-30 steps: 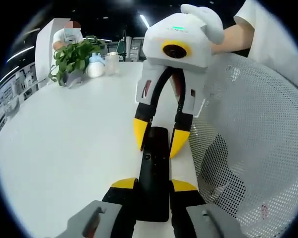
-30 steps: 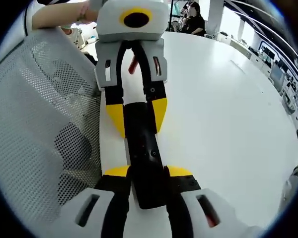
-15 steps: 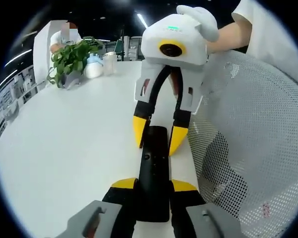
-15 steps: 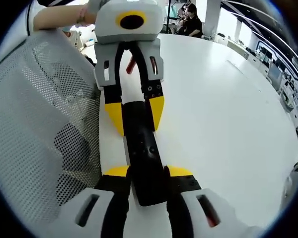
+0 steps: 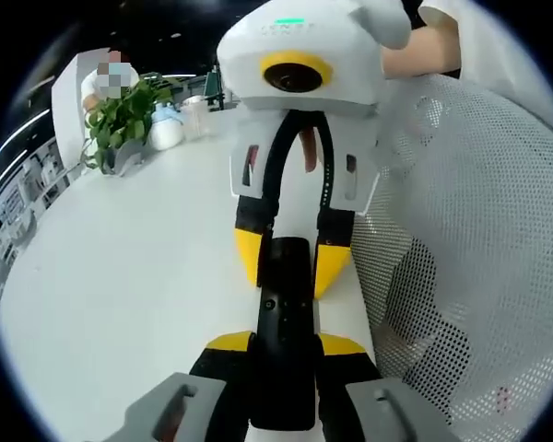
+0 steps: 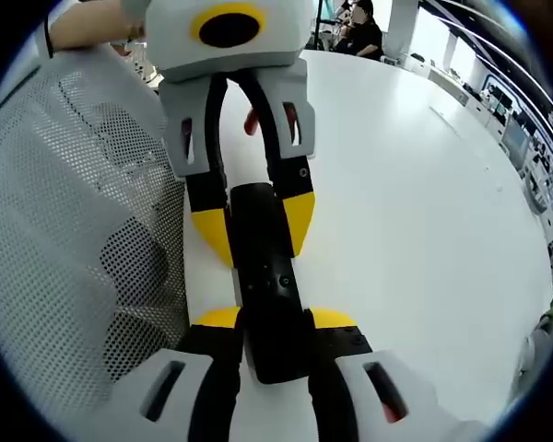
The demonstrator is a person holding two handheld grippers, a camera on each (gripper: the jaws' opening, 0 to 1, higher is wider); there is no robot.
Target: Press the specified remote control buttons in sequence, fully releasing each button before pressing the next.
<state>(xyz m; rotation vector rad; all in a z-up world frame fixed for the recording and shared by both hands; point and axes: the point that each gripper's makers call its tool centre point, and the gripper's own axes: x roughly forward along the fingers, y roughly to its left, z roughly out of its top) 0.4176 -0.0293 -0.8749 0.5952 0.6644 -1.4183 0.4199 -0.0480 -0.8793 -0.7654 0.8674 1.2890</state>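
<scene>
Now both yellow-tipped grippers, left [image 5: 286, 345] and right [image 6: 275, 318], clamp slim black plastic remote [image 5: 284, 341] by opposite ends; rigid, light, slick, so grip long edges

Each claw [image 5: 287, 357] has a white housing, black arms, yellow-tipped fingers [image 5: 333, 266]; the person wears a white sleeve [image 5: 461, 14].

Both ends of the remote [image 5: 284, 341] are hidden between yellow fingers [image 5: 249, 253]. Its buttons are too small to read. The items by the plant [image 5: 120, 115], upper left, are blurred.
</scene>
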